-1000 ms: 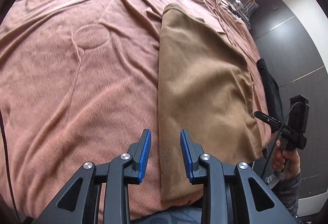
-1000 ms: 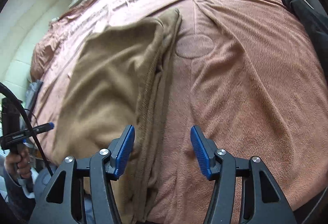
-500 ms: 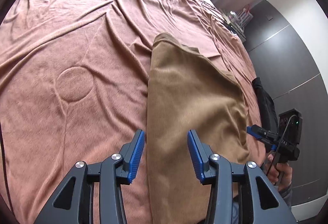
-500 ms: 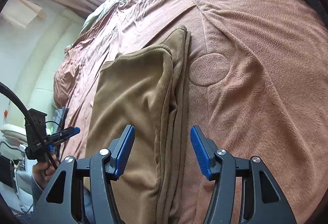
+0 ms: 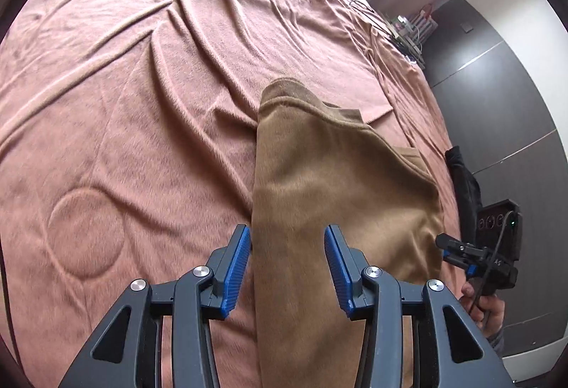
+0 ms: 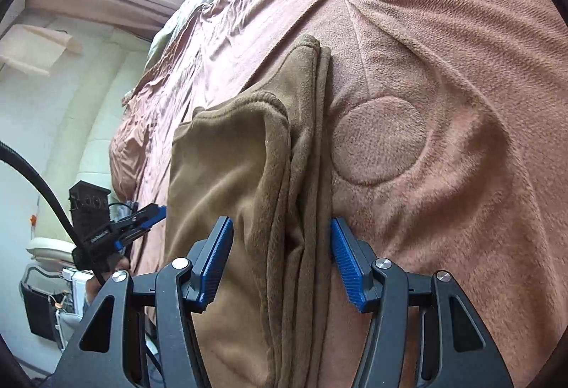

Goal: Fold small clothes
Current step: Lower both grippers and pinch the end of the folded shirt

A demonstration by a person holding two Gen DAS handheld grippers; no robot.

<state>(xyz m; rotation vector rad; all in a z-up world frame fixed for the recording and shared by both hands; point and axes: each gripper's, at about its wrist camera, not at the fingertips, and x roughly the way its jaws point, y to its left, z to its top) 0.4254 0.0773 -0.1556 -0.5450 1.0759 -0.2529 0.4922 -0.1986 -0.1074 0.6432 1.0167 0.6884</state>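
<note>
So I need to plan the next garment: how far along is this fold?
Partly done: the brown garment already lies doubled lengthwise on the pink blanket, layered edges stacked along one side. In hand: nothing gripped; the left gripper and right gripper each straddle an edge of it, fingers open. Left: the crosswise fold.

The folded tan fleece garment [image 5: 340,210] runs out past the bottom edge at the bed's near edge, its near end unseen. The small clutter [image 5: 408,29] at the bed's far right corner is too small to tell.
</note>
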